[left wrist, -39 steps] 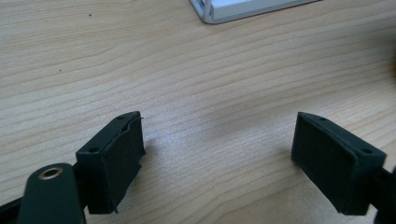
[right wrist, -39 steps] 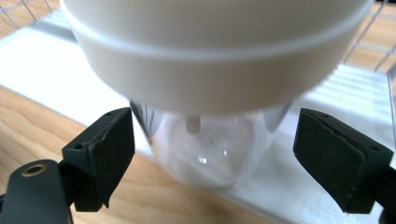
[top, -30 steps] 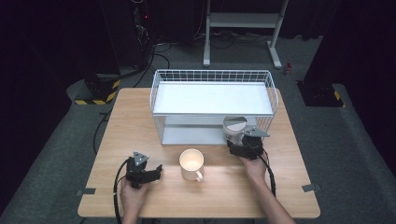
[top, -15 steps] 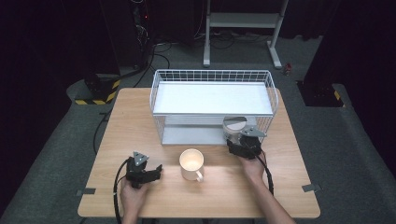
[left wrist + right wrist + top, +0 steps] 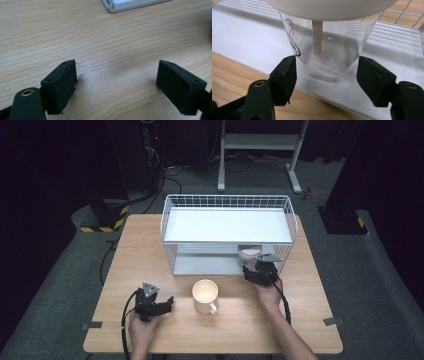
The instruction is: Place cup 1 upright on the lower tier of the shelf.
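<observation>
A clear plastic cup with a white lid and a pale stick inside stands on the lower shelf of the white wire rack; in the high view the cup sits at the rack's front right. My right gripper reaches in at its base. Its jaws have just been closing with the cup between them, and both pads now meet the cup's walls. My left gripper rests low over the bare wooden table at the front left, jaws open with nothing between them. A cream mug stands between the hands.
The rack's white upper shelf covers most of the lower one. One corner of the rack's base lies ahead of the left gripper. Black cables trail from both grippers toward the table's front edge. Dark floor surrounds the table.
The right hand has edged forward toward the cup under the rack's shelf. The left hand and the mug have not moved.
</observation>
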### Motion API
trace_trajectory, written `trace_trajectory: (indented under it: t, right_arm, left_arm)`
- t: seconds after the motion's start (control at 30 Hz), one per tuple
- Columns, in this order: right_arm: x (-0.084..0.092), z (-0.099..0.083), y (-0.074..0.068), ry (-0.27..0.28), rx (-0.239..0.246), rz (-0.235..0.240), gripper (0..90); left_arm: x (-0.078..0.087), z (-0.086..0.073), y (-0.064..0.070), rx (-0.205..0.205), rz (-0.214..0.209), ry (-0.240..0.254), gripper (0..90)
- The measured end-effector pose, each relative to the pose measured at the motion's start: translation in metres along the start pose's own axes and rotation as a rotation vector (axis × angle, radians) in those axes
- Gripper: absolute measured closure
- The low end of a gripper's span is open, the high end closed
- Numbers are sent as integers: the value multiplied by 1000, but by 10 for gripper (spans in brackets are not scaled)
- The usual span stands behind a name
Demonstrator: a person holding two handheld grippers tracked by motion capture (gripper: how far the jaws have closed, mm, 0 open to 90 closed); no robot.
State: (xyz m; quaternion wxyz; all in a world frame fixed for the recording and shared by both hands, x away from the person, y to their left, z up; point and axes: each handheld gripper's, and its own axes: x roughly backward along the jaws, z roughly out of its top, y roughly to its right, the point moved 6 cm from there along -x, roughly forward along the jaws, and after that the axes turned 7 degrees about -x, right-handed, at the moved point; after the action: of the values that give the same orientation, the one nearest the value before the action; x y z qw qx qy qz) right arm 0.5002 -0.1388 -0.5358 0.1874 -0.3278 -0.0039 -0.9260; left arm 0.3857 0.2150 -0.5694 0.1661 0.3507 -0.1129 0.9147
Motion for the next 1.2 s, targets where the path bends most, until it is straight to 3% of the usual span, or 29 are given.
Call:
trace_trajectory:
  t: [0.27,0.4,0.63,0.7,0.83,1.2]
  right_arm:
    - [-6,1,1,-13,-25,-10,387]
    - [-9,5,3,1,1,-27,437]
    - [-12,8,1,2,-12,-46,503]
    - [-14,9,3,11,7,-44,512]
    - [-18,8,3,9,-25,-42,525]
    - [-26,7,6,-7,-45,-45,575]
  left_arm:
    - [0,0,0,-1,-1,0,173]
    - [0,0,0,-1,-1,0,173]
    - [0,0,0,1,0,0,173]
    - [0,0,0,0,1,1,173]
    - [0,0,0,-1,1,1,173]
    - [0,0,0,-2,1,1,173]
